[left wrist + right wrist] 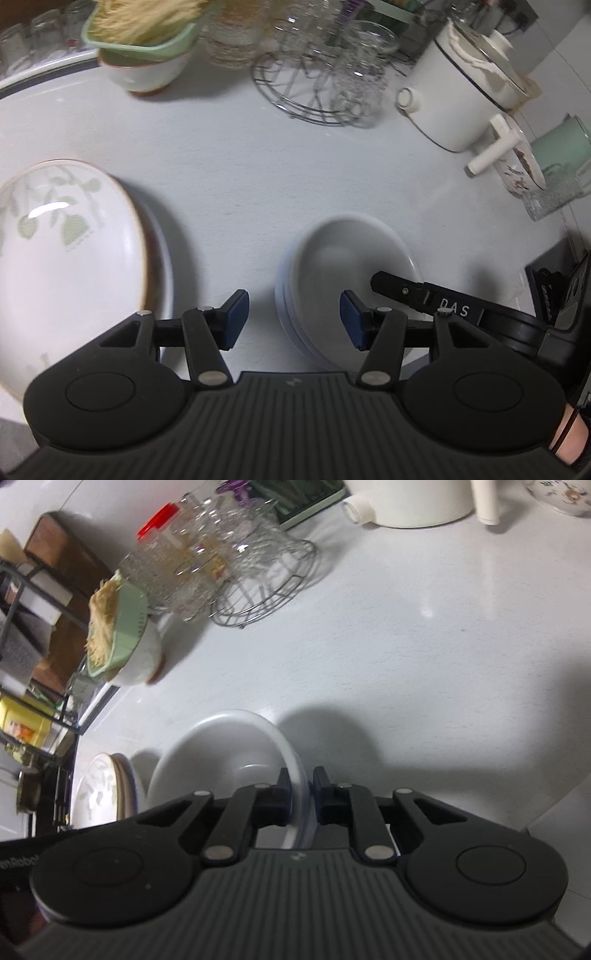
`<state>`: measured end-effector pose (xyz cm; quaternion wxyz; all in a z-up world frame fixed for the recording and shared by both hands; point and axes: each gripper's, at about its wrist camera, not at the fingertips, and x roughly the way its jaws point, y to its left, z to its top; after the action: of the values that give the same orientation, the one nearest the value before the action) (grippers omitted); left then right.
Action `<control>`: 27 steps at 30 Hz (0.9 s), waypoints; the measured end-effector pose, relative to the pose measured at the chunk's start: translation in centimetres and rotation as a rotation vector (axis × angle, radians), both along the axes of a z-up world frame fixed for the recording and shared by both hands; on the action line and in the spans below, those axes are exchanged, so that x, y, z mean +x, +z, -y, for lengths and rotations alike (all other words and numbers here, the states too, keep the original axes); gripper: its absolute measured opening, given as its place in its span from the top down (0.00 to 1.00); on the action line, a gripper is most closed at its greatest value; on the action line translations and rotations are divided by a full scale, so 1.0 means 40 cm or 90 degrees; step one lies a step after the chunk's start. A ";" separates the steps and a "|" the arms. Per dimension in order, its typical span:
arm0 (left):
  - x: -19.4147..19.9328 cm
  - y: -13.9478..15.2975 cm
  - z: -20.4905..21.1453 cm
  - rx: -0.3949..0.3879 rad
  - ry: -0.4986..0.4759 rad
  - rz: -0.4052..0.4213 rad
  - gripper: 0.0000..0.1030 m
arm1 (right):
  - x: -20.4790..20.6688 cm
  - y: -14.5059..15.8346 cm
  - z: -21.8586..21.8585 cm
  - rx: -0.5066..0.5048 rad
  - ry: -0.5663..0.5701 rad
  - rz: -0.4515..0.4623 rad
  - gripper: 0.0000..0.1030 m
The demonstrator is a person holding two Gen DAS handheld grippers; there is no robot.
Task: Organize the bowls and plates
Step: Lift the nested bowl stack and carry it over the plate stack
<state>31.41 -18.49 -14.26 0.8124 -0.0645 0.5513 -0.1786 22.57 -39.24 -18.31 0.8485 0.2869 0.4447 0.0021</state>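
Counter: a white worktop (258,177) filled both views and carried everything named here.
Leaf plate: a large plate with a green leaf print (70,258) lay at 9 o'clock in the left wrist view, resting on at least one more plate whose rim showed along its right edge; in the right wrist view the same stack (99,794) sat at 8 o'clock.
Cooking pot: a white lidded pot (465,92) with a side handle stood at 2 o'clock in the left wrist view.
White bowls: a stack of plain white bowls (351,258) sat on the counter at 5 o'clock in the left wrist view, just right of centre.
Wire rack: a round metal rack with clear glasses (325,77) stood at 12 o'clock in the left wrist view.
Green tray: a pale green tray of straw-coloured strands (144,33) rested on a white bowl at 11 o'clock in the left wrist view.
Left gripper: the left gripper (293,319) hovered with its blue-padded jaws wide apart; the near left rim of the bowl stack lay between them, touching neither pad.
Right gripper: the right gripper (300,797) had its jaws drawn close onto the rim of the top white bowl (221,760), one finger inside the wall and one outside; in the left wrist view its black finger (406,291) reached into the bowl from 4 o'clock.
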 end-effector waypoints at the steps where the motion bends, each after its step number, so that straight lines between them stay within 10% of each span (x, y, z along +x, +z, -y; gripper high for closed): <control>1: 0.002 -0.005 0.006 -0.002 -0.005 -0.003 0.41 | -0.003 0.001 0.004 -0.004 -0.005 0.000 0.86; 27: -0.040 -0.054 0.039 0.005 -0.022 -0.041 0.74 | -0.064 0.028 0.006 -0.006 -0.012 -0.001 0.85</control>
<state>29.82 -20.07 -16.43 0.7913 -0.0576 0.5787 -0.1887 20.01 -39.47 -17.20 0.8497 0.2868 0.4423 -0.0083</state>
